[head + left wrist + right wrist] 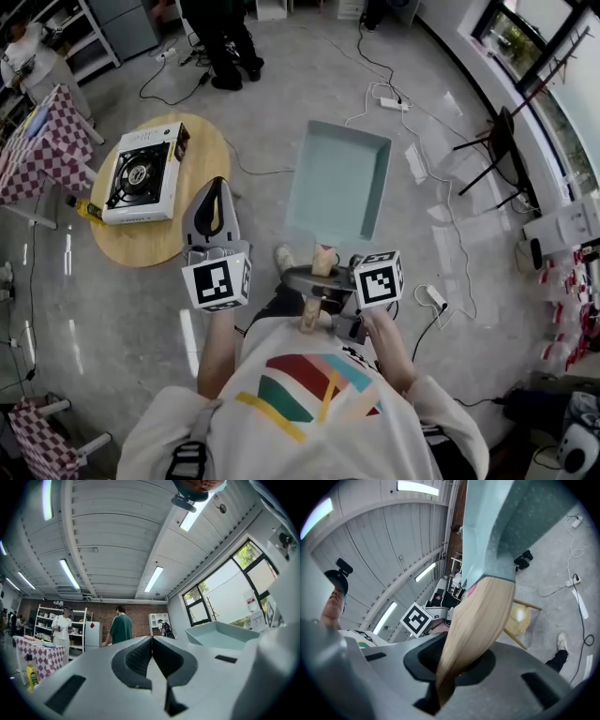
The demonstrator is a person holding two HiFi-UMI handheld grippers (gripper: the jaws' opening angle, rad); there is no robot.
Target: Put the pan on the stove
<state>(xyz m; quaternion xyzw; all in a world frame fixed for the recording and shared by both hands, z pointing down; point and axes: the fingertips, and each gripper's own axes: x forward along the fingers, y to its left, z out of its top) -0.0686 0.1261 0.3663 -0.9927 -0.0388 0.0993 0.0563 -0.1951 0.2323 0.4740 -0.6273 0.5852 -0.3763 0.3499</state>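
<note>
Two hand-held grippers appear at lower centre of the head view. The left gripper [217,192] has its jaws closed together with nothing between them. It points toward the top of the frame, just right of the round wooden table [202,150].

The right gripper [319,284] is clamped on the wooden handle [324,260] of the pan [337,178]. The pan is a pale teal, square, empty vessel held in the air above the grey floor at frame centre. In the right gripper view the handle rises from between the jaws to the pan at the top of the frame.

The stove [141,173], a white single-burner unit, sits on the table at centre left, well apart from the pan. A yellow bottle [84,208] is at the stove's lower left corner.
</note>
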